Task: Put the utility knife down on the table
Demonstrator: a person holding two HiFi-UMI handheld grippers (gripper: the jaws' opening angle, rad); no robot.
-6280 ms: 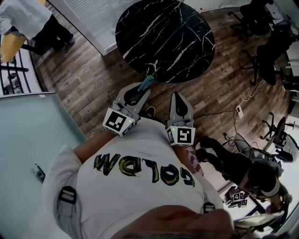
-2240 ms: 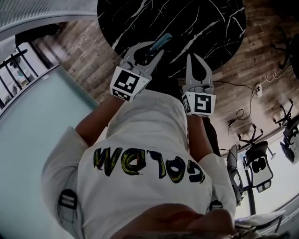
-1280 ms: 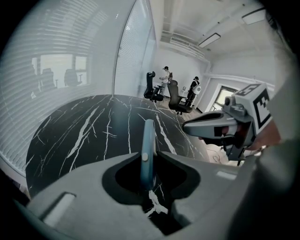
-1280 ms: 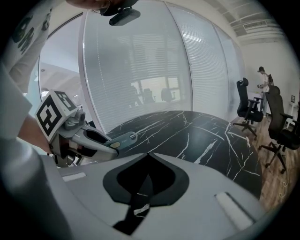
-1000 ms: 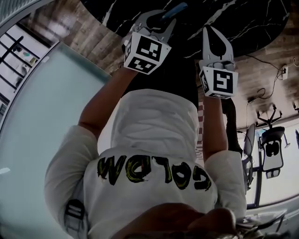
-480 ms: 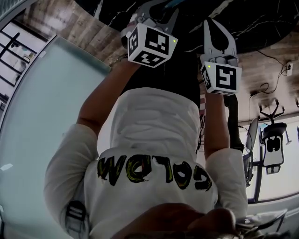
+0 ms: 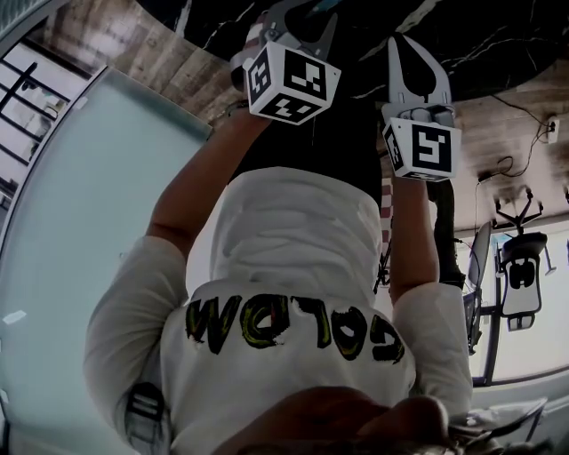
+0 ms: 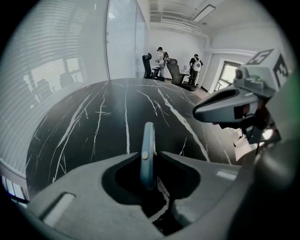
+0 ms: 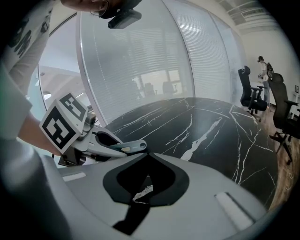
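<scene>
A slim blue-grey utility knife [image 8: 148, 140] stands on edge between the jaws of my left gripper [image 8: 150, 160], which is shut on it, just above the black marble table [image 8: 89, 126]. The right gripper view shows the knife [image 9: 127, 147] sticking out of the left gripper [image 9: 133, 149], below its marker cube. In the head view the left gripper [image 7: 307, 11] reaches the top edge, over the table [image 7: 484, 27]. My right gripper [image 7: 397, 44] hangs beside it, jaws shut with nothing between them [image 9: 146, 154]. It also shows at the right of the left gripper view [image 8: 225, 105].
The round table's near rim runs below both grippers. A curved glass wall with blinds [image 9: 154, 56] stands left of the table. Office chairs [image 9: 251, 96] and some people [image 8: 161, 56] are at the far end. Wooden floor with a cable [image 7: 524, 115] lies to the right.
Both grippers have moved further out over the table and sunk a little toward it. The knife stays in the left gripper. The right jaws stay shut.
</scene>
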